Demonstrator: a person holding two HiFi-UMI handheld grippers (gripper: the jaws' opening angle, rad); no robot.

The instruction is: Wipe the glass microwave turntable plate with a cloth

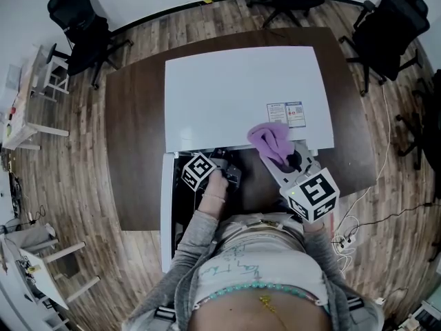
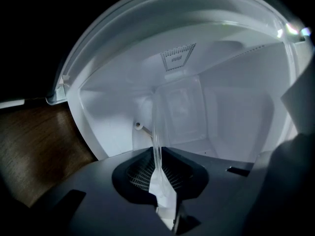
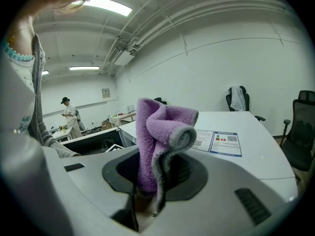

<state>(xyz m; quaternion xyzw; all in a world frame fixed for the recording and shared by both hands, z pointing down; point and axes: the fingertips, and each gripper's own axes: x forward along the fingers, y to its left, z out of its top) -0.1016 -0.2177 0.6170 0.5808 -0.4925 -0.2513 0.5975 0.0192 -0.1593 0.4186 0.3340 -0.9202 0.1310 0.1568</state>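
Note:
The clear glass turntable plate (image 2: 158, 132) stands on edge inside the white microwave's cavity (image 2: 236, 127). In the left gripper view my left gripper (image 2: 165, 200) is shut on its near rim. From the head view, that left gripper (image 1: 229, 171) reaches into the microwave's open front. A folded purple cloth (image 3: 160, 136) sticks up from my right gripper (image 3: 147, 200), which is shut on the cloth's lower end. In the head view the cloth (image 1: 271, 142) and the right gripper (image 1: 289, 161) hang over the front right edge of the microwave top (image 1: 234, 95).
The microwave sits on a dark wooden table (image 1: 134, 157), its door (image 1: 165, 212) swung open at the left. A printed sticker (image 3: 220, 142) lies on the microwave top. Black office chairs (image 1: 389, 29) stand around the table. A person (image 3: 69, 114) stands far off by desks.

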